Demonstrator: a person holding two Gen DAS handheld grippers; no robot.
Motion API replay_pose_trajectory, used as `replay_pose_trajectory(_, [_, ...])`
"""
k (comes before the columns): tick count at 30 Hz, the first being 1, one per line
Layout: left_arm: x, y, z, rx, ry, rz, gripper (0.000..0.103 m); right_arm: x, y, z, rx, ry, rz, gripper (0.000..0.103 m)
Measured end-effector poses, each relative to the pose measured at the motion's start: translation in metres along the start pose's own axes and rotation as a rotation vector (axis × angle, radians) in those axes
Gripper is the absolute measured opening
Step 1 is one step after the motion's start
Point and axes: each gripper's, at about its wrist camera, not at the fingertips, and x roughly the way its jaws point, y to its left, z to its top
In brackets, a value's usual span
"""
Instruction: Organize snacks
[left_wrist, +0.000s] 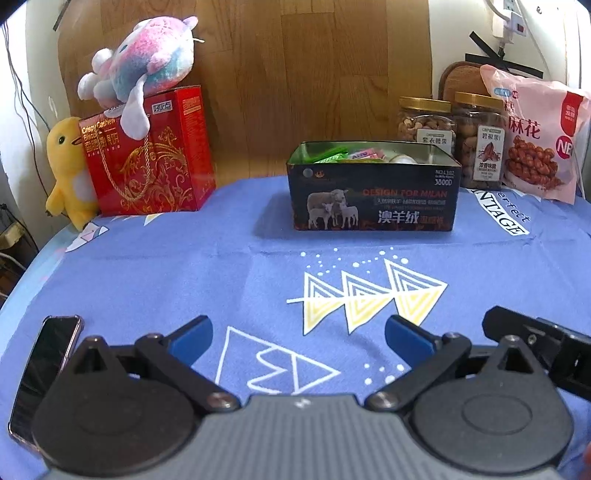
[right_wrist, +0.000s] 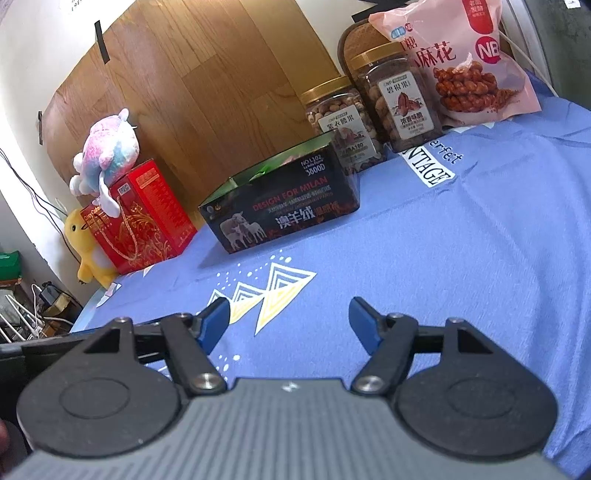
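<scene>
A dark open tin box (left_wrist: 373, 201) with sheep pictures stands at the table's far middle and holds several small snack packets (left_wrist: 345, 155). It also shows in the right wrist view (right_wrist: 284, 214). Two gold-lidded nut jars (left_wrist: 424, 123) (left_wrist: 480, 140) and a pink bag of twisted snacks (left_wrist: 535, 136) stand right of it. My left gripper (left_wrist: 299, 338) is open and empty, low over the blue cloth near the front edge. My right gripper (right_wrist: 290, 325) is open and empty, also near the front.
A red gift box (left_wrist: 147, 155) with a pink-blue plush (left_wrist: 147, 62) on top and a yellow plush (left_wrist: 68, 170) beside it stand at the far left. A phone (left_wrist: 44, 373) lies at the front left. The right gripper's body (left_wrist: 546, 343) shows beside my left one.
</scene>
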Motion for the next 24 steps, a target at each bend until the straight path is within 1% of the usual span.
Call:
replay_pose_trajectory(9, [-0.001, -0.003, -0.001, 0.010, -0.011, -0.006, 0.103, -0.002, 0.002, 0.000, -0.022, -0.020, -0.007, 0.075])
replay_pose_trajectory(13, [-0.002, -0.003, -0.001, 0.015, -0.020, -0.006, 0.103, -0.007, 0.007, -0.001, -0.062, -0.055, -0.022, 0.076])
replay_pose_trajectory(16, [-0.003, -0.002, -0.002, 0.013, -0.028, -0.009, 0.103, -0.010, 0.013, -0.002, -0.098, -0.080, -0.027, 0.078])
replay_pose_trajectory(24, [-0.006, -0.001, -0.003, 0.033, -0.061, 0.025, 0.103, -0.011, 0.018, -0.003, -0.117, -0.089, -0.028, 0.079])
